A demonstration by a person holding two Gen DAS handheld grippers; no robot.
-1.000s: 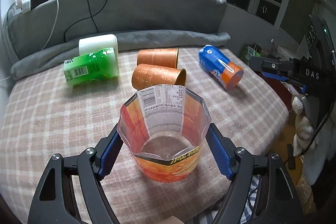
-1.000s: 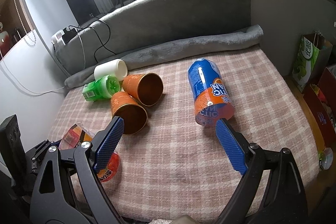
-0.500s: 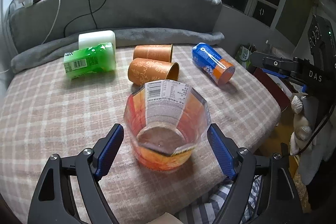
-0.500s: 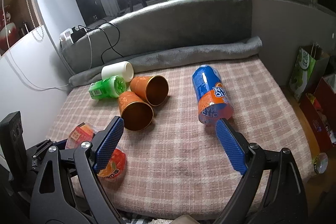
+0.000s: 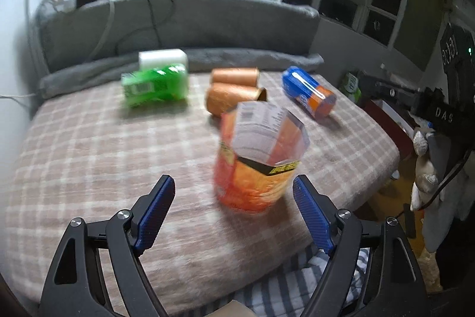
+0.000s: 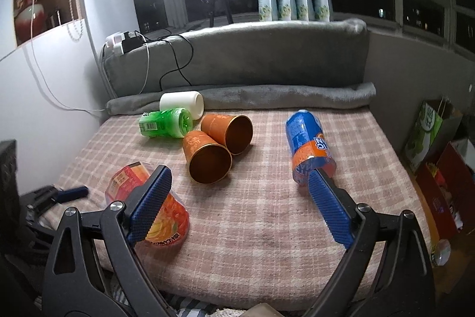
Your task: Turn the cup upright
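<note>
One cup (image 5: 258, 162): standing upright, thin, light, crushable; I'm favouring its mid-wall.
Left gripper (image 5: 234, 210): jaws gaping, empty.
Right gripper (image 6: 237, 204): jaws gaping, empty.

Clear plastic cup (image 5: 259, 161) w/ orange-red printed wrap, white label panel at back. Stands upright, mouth up, nothing visible inside, on checked blanket near front edge. Other cups lie on sides further back.

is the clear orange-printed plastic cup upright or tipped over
Upright: the clear orange-printed plastic cup stands on its base on the checked blanket, open mouth up.
</note>
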